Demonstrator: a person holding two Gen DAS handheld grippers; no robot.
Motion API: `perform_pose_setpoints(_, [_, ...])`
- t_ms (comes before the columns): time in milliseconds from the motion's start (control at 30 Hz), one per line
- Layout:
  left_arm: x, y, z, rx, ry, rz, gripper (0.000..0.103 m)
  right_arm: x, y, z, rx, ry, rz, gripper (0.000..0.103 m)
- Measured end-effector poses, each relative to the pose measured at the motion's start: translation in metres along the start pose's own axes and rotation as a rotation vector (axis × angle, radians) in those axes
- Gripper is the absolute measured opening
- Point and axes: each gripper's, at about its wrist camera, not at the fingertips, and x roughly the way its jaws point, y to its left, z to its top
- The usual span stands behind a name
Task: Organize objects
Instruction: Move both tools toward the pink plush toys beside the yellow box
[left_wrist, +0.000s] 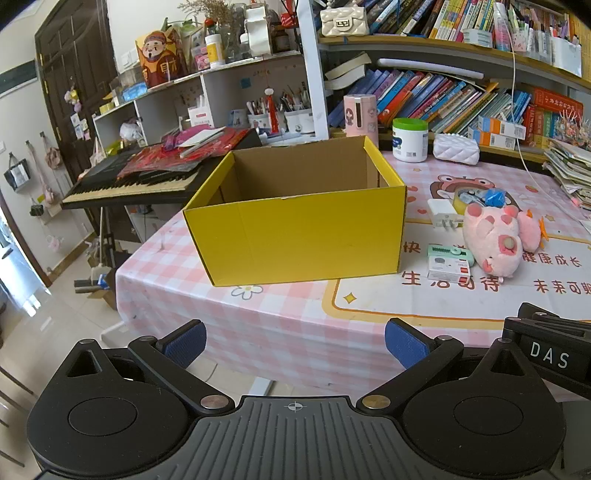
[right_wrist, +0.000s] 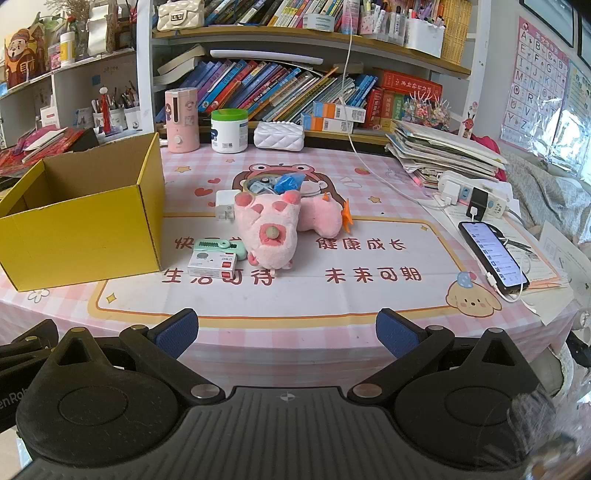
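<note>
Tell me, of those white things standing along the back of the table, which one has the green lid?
The round white tub, standing between the tall pink canister and the quilted white case. It alone wears a bright green lid; the others have none.

Your pink plush toy (right_wrist: 271, 230) hides most of the white charger (right_wrist: 223, 206) and the tape roll (right_wrist: 258, 184) at its 12 o'clock. The yellow box (right_wrist: 85, 221) floor is hidden behind its near wall. The phone (right_wrist: 493, 254) text is too small to read.
</note>
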Motion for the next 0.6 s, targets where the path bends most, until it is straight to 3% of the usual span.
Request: perform_pose_setpoints(600, [-0.0008,-0.0027,0.0016,0.003,-0.004,-0.009,0.103,-0.0013,-0.0012,0.0008,0.003,0.001,-0.003,0.103])
